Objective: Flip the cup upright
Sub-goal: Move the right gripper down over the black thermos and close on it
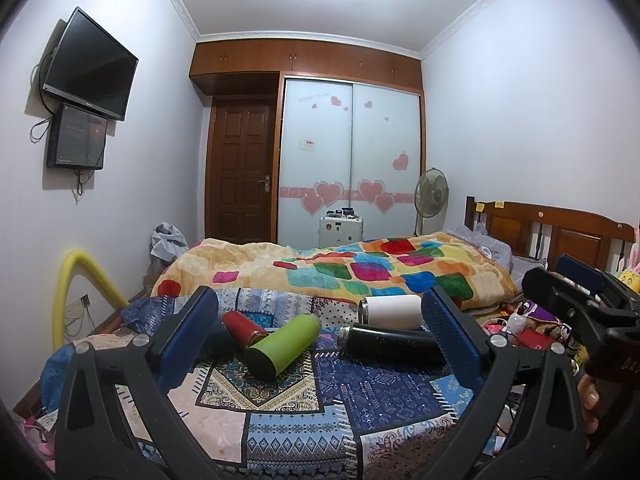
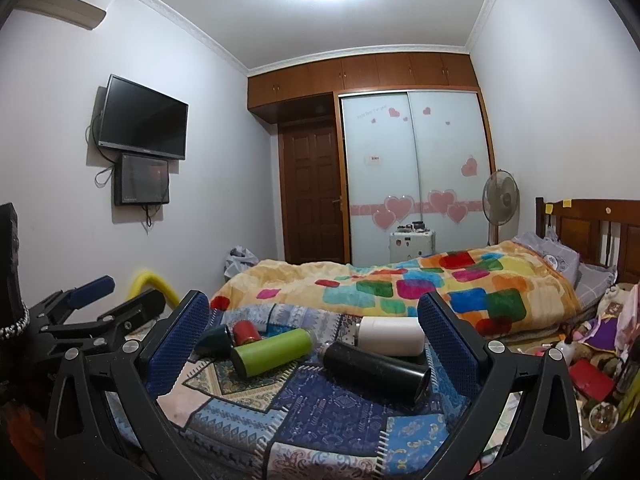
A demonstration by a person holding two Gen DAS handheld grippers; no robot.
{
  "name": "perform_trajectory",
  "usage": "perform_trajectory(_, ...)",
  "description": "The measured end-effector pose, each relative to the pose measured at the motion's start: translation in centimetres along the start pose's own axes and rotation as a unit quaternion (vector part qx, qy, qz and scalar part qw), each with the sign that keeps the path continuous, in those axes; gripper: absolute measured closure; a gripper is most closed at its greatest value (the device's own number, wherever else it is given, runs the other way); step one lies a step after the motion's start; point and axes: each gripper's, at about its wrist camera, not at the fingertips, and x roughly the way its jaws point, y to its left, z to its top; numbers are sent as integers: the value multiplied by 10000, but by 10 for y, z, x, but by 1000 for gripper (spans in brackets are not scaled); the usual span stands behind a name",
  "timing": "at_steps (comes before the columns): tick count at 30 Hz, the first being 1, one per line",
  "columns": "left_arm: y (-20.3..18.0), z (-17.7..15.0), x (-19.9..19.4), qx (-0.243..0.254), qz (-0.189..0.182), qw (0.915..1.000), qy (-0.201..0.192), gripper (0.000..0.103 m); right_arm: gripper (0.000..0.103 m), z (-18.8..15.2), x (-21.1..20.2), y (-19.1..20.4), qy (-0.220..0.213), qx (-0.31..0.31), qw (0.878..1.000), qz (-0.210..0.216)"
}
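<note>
Several cups lie on their sides on the patterned bedspread (image 1: 304,412): a green cup (image 1: 284,344) (image 2: 272,350), a red cup (image 1: 242,326) (image 2: 246,331), a black cup (image 1: 390,344) (image 2: 376,370), a white cup (image 1: 390,311) (image 2: 392,335) and a dark green cup (image 2: 214,340). My left gripper (image 1: 320,328) is open and empty, above and short of the cups. My right gripper (image 2: 314,332) is open and empty, likewise short of them. The right gripper also shows at the right edge of the left wrist view (image 1: 568,284); the left gripper shows at the left of the right wrist view (image 2: 112,296).
A colourful quilt (image 1: 360,268) is heaped behind the cups. A wooden headboard (image 1: 560,228) stands at the right, with clutter (image 2: 592,360) beside the bed. A yellow foam tube (image 1: 80,280) curves at the left. A fan (image 1: 430,196), a wardrobe and a door stand at the far wall.
</note>
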Motion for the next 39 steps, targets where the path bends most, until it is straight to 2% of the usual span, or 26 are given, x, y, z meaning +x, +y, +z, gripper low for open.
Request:
perform_trajectory(7,2,-7,41,-24,-108,9994,333,0,0,-10,38,-28,490,-278,9984,-53)
perform_trajectory(10,5,-14,64,-76,-172,9983,547,0,0,-15,69,-52,906,-291,9953,-170)
perform_trajectory(17,-2,-34,113,115,-211,9958,881,0,0,-38,136,-96,1851,-337,9821,-45)
perform_trajectory(23,-7,-50,149,158,-328,9925,1170,0,0,-60,182,-107,2604,-648,9632,177)
perform_trajectory(28,-10,-63,170,168,-405,9894,1384,0,1,-75,216,-112,3208,-806,9423,506)
perform_trajectory(37,-16,-81,189,247,-448,9851,1640,0,16,-89,247,-108,3879,-1132,9098,951)
perform_trajectory(39,-17,-84,192,264,-437,9846,1671,0,24,-91,252,-106,3988,-1192,9032,1050)
